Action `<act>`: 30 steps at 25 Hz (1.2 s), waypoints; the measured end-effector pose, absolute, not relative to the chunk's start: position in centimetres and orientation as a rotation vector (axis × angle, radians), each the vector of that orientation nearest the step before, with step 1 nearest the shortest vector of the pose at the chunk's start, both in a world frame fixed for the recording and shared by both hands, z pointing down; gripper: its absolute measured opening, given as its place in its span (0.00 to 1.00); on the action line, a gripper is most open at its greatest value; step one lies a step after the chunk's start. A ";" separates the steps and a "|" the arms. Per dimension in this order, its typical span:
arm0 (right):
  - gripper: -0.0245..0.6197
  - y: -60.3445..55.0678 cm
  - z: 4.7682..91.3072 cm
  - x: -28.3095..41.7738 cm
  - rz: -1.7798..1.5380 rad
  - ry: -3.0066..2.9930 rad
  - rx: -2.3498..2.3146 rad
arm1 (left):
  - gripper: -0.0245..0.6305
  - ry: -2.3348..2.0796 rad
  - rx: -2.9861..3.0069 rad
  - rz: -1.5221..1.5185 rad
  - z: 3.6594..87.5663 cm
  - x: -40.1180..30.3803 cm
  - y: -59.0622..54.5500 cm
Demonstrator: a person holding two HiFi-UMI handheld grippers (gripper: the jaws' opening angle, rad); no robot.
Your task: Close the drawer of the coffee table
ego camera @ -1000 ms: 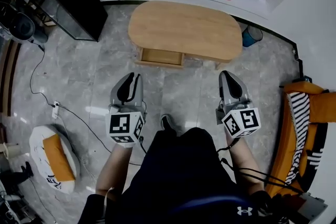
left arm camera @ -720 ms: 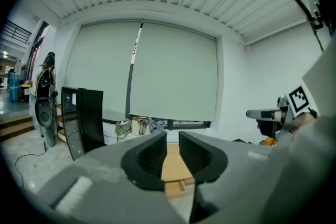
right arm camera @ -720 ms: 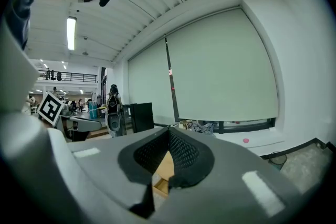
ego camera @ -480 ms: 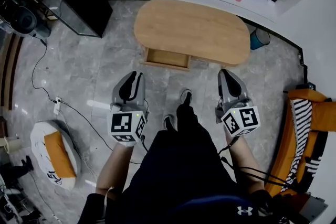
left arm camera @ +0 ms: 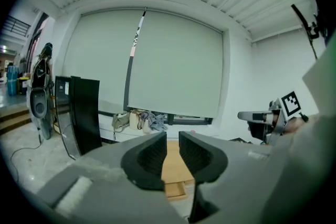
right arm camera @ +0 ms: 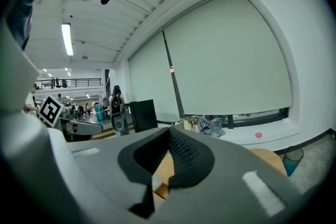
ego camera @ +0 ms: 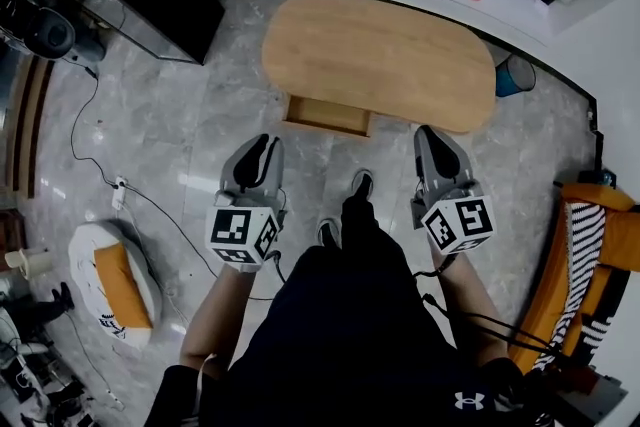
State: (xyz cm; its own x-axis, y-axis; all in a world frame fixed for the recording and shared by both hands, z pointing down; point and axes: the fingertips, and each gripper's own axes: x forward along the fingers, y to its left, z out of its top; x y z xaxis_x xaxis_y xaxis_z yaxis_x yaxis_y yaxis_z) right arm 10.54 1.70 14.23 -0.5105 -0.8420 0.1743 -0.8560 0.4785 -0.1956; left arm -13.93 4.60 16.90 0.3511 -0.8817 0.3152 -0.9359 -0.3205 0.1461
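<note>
wooden drawer [ego camera: 327, 115] hangs open on the near side of the coffee table [ego camera: 400, 50], well ahead of the empty left gripper [ego camera: 262, 147], jaws slightly apart, and the right gripper [ego camera: 430, 137], jaws together, probably readied to push.

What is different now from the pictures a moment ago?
The person stepped one black shoe forward, bringing the left gripper and right gripper a little nearer the oval wooden coffee table. Nothing was grabbed or let go. Unchanged: the table's wooden drawer is still pulled out, left jaws slightly apart and empty, right jaws shut.
</note>
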 end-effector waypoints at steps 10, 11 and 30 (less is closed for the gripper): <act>0.04 -5.2 23.2 14.1 0.522 -2.558 1.495 | 0.16 -1.567 2.206 0.583 27.1 -14.7 -2.7; 0.04 -5.5 24.7 14.3 0.544 -2.540 1.473 | 0.16 -1.562 2.180 0.623 28.6 -15.1 -3.2; 0.04 -3.5 48.9 9.7 0.786 -2.324 1.283 | 0.16 -1.223 2.085 1.166 55.7 -22.6 -4.2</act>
State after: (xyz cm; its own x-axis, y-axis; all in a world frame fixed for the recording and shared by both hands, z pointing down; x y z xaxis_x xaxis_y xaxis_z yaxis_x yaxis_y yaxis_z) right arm 9.70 -3.51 48.94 -0.5167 -0.6477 0.5599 -0.8546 0.4297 -0.2916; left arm -22.63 -4.23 55.66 0.2478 -0.4793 0.8419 -0.8636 -0.5031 -0.0322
